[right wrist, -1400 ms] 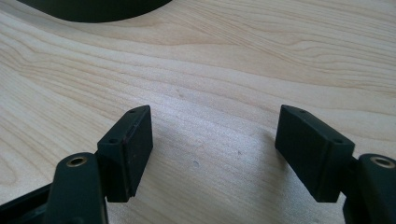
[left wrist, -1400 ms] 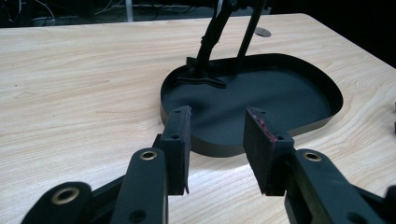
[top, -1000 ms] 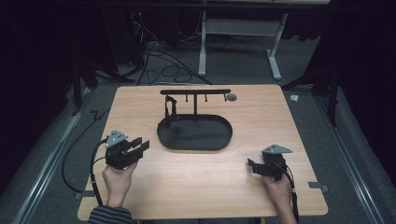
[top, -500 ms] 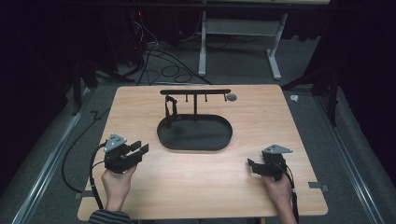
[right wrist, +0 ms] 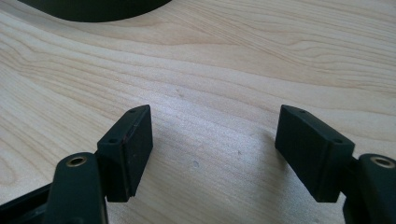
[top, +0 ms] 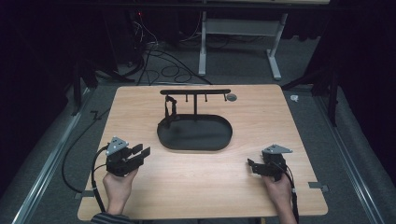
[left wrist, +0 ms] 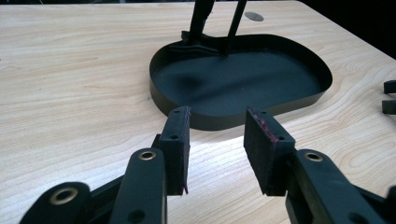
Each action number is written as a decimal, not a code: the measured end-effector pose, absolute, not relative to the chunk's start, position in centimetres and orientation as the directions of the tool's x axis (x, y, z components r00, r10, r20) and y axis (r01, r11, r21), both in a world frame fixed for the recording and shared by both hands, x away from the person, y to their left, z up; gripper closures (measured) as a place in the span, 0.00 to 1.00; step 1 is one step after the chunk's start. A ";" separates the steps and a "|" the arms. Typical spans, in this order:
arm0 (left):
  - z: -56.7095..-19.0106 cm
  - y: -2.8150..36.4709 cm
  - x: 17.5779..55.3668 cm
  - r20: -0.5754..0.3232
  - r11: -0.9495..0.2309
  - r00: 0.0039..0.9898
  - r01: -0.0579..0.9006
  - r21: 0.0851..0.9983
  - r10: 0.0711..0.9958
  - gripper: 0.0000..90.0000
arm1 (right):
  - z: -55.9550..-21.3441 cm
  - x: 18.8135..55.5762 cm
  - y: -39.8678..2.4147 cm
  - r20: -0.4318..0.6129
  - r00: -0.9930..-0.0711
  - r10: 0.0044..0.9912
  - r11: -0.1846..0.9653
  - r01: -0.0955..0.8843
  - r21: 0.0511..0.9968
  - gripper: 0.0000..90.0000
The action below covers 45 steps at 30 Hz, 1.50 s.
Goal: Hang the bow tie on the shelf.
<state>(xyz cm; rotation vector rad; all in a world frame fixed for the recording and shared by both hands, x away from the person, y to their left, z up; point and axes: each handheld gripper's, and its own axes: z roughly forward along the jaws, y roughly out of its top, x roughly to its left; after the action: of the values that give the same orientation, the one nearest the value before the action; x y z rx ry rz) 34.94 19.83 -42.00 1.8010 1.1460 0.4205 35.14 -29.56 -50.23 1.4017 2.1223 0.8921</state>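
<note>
In the high view almost nothing is changing since a second ago: the left gripper (top: 135, 155) is hovering near the table's (top: 299, 121) front left corner, the right gripper (top: 254, 166) near the front right, the tray (top: 219, 140) lying mid-table; in the left gripper view the jaws are standing apart, empty, aimed at the tray (left wrist: 233, 84); in the right gripper view the jaws are gaping over bare wood, so work is not yet starting.

I see a light wooden table (top: 140, 107) with rounded corners; near its middle sits a black oval tray (top: 219, 140) with a low rim, flat on the wood; a thin post rises from the tray's far edge to a horizontal bar (top: 195, 92); a small grey round disc (top: 231, 97) lies near the far edge, just beside the bar's right end.
</note>
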 end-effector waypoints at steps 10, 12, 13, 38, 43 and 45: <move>-42.7 19.6 34.8 -0.194 -0.132 0.505 0.538 0.832 0.841 0.68 | -50.2 35.1 -29.6 -0.013 -0.388 0.921 0.278 0.636 0.720 0.32; -42.8 19.5 34.9 -0.196 -0.131 0.505 0.541 0.831 0.840 0.68 | -50.2 35.1 -29.6 -0.013 -0.388 0.921 0.278 0.636 0.720 0.32; -42.9 19.5 34.9 -0.198 -0.131 0.506 0.543 0.830 0.840 0.68 | -50.2 35.1 -29.6 -0.013 -0.389 0.921 0.279 0.635 0.720 0.32; -44.8 18.1 35.5 -0.208 -0.162 0.520 0.578 0.800 0.829 0.68 | -50.2 35.1 -29.6 -0.012 -0.388 0.921 0.278 0.636 0.720 0.32; -45.0 17.9 35.5 -0.205 -0.169 0.525 0.578 0.798 0.826 0.68 | -50.2 35.1 -29.6 -0.012 -0.388 0.921 0.278 0.636 0.720 0.32; -45.1 17.8 35.6 -0.205 -0.173 0.525 0.582 0.795 0.826 0.67 | -50.2 35.1 -29.6 -0.013 -0.389 0.921 0.278 0.636 0.720 0.32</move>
<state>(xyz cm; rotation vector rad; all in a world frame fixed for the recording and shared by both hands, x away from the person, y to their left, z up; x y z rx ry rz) 35.57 17.82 -45.14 1.8692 1.1598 0.3423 35.12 -29.57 -50.23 1.4005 2.1231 0.8921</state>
